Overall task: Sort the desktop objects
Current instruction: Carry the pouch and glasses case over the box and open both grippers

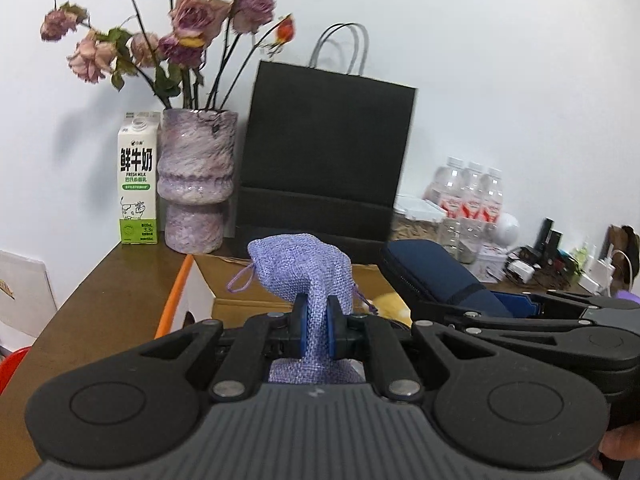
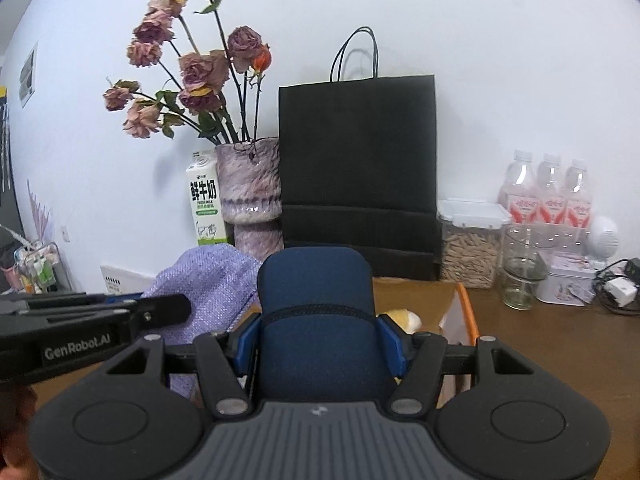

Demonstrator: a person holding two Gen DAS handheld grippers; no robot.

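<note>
- Left gripper point(image 1: 318, 330): clamped on the pinched middle of a lilac woven drawstring pouch point(image 1: 300, 268), blue fingers point(image 1: 301, 330) pressed nearly together; pouch held aloft above an open cardboard box point(image 1: 240, 276).
- Right gripper point(image 2: 318, 340): closed on a navy zippered case point(image 2: 316, 288), fingers point(image 2: 390, 340) set against both its sides; case raised clear of the bench point(image 2: 560, 340), beside the pouch.
- Cardboard box: orange-edged flap point(image 2: 466, 312); yellowish object point(image 2: 404, 316) inside, too hidden to identify.
- Rear of bench, by the wall: milk carton point(image 1: 138, 184), mottled purple vase point(image 1: 196, 180) with dried roses point(image 1: 192, 16), black paper bag point(image 1: 324, 152).
- Right end of bench: three water bottles point(image 2: 548, 196), lidded clear container point(image 2: 468, 240), empty glass jar point(image 2: 522, 276), tin point(image 2: 566, 280), tangled cables point(image 2: 616, 288).
</note>
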